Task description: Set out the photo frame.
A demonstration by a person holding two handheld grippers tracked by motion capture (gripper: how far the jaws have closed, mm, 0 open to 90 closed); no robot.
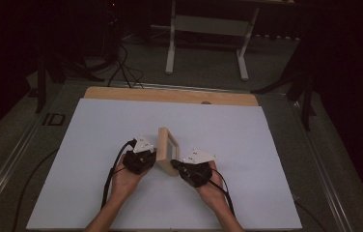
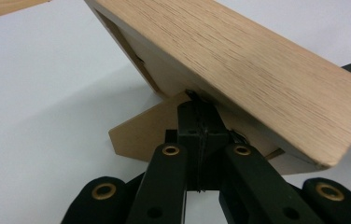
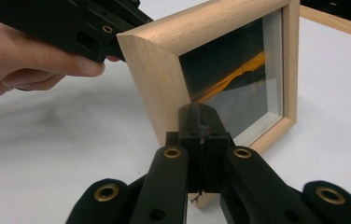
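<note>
frame [image 1: 167,149] upright between claws | left gripper [image 1: 143,155] at its 9 o'clock, closed, empty | right gripper [image 1: 183,168] at 4 o'clock, closed, empty, tips touching frame

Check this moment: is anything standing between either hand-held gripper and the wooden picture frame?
Nothing visible. The left hand-held gripper, jaws shut, has its tips at the back of the wooden picture frame, by the fold-out stand. The right hand-held gripper, also shut, meets the frame's front edge. Bare white table lies around them.

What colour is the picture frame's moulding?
Light natural wood, oak-like grain: the picture frame shows it best in the right gripper view.
</note>
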